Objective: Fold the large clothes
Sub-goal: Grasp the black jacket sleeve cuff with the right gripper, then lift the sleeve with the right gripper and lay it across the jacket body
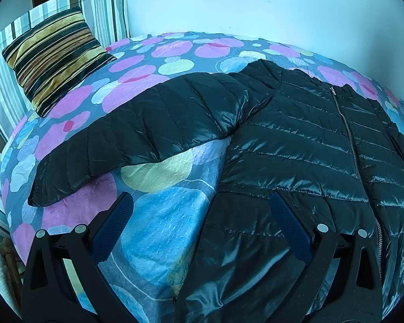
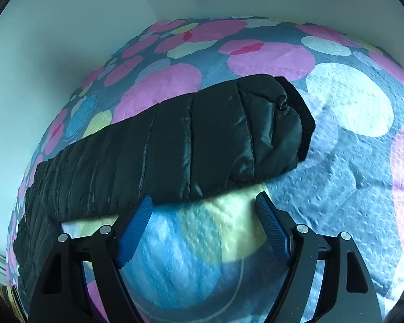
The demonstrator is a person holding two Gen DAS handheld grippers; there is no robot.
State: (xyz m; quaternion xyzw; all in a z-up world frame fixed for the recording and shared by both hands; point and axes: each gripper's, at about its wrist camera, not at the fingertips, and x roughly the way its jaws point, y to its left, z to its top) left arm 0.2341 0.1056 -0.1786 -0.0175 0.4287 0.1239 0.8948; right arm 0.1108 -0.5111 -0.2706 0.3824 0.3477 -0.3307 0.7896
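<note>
Left gripper (image 1: 202, 210): the blue-padded fingers (image 1: 289, 227) stand wide apart with nothing between the pads. The unit points down at an angle over the near edge of the black quilted jacket (image 1: 296, 145). The right-hand finger hangs over the jacket body; the left-hand finger (image 1: 113, 228) hangs over the bedspread (image 1: 159, 231).

Right gripper (image 2: 203, 215): the ribbed blue fingers (image 2: 272, 228) stand wide apart, empty, angled down. Their tips lie just beside the lower edge of the jacket sleeve (image 2: 175, 150); contact cannot be determined.

Jacket position: laid flat on the bed, front side up, zipper (image 1: 347, 123) closed. In the left wrist view one sleeve (image 1: 137, 129) extends out to the left. In the right wrist view the other sleeve extends across the spread, ending in a dark cuff (image 2: 301, 118).

Surroundings: bedspread with pink, blue and pale circles; striped cushion (image 1: 56, 56) near the head of the bed.

Markings: no legible writing or brand label in either view.
</note>
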